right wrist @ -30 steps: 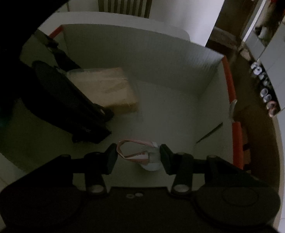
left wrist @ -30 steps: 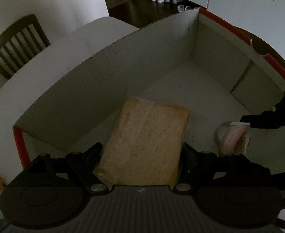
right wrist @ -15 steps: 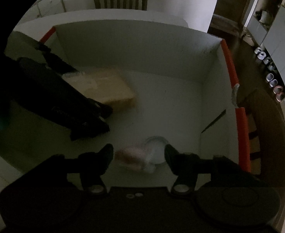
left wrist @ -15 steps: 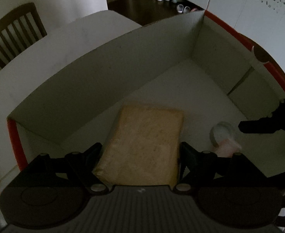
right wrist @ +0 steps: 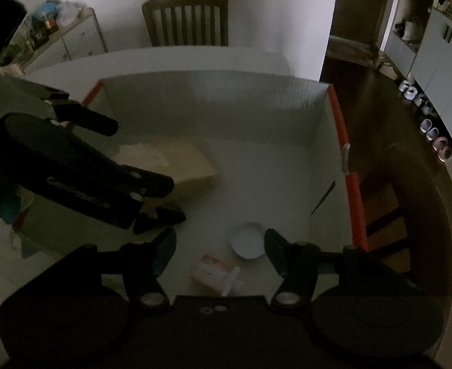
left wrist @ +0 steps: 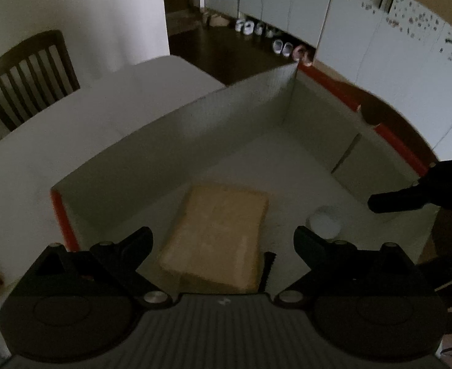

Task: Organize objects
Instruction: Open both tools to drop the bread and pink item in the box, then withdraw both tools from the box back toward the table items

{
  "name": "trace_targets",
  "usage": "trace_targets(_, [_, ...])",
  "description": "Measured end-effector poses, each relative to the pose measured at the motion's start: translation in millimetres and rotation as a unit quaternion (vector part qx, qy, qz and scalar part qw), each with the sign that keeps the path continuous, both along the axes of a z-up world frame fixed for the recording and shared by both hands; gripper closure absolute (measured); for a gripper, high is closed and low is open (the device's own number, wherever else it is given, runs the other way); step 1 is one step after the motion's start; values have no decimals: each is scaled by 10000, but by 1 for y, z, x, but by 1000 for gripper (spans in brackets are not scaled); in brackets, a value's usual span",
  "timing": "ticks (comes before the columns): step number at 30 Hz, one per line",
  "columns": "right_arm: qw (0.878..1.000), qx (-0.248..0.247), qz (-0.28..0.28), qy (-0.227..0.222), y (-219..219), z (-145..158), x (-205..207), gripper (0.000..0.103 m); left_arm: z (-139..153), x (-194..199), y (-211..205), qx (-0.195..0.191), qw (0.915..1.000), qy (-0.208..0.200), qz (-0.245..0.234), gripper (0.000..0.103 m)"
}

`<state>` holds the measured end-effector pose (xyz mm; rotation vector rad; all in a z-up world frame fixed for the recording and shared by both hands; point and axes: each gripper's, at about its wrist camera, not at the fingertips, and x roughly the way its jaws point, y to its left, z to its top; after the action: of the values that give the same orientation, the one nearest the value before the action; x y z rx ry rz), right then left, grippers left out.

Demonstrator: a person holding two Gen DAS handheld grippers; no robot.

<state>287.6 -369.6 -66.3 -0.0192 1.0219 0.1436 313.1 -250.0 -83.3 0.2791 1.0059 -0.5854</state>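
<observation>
A tan wrapped packet [left wrist: 220, 233] lies flat on the floor of a white cardboard box [left wrist: 170, 153] with red rim strips. My left gripper [left wrist: 221, 241] is open and empty, raised above the packet's near end. In the right wrist view the packet [right wrist: 170, 160] lies left of centre, partly behind the left gripper [right wrist: 152, 196]. A small pink and white pouch [right wrist: 215, 273] and a white round lid [right wrist: 247, 241] lie on the box floor [right wrist: 256, 166]. My right gripper [right wrist: 220, 243] is open and empty above them. The lid also shows in the left wrist view [left wrist: 324, 223].
The box stands on a white round table [left wrist: 72, 129]. Wooden chairs stand at the table's far side [right wrist: 186, 18] and right side [right wrist: 389, 215]. A shelf with clutter [right wrist: 50, 27] is at the back left. Shoes [left wrist: 281, 46] line the dark floor by white cabinets.
Both grippers have lifted up and back from the box floor. The right gripper let go of the pink pouch, which now lies beside the lid. The left gripper left the packet lying flat.
</observation>
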Motion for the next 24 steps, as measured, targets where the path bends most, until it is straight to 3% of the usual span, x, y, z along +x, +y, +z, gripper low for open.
trace_targets(12, [9978,51,-89,-655,26,42,-30,39,44,-40,46,-639,9970,-428,95,5])
trace_targets(24, [9942,204,-237,-1032,95,67,-57,37,75,-75,146,-1267,9894,-588,408,5])
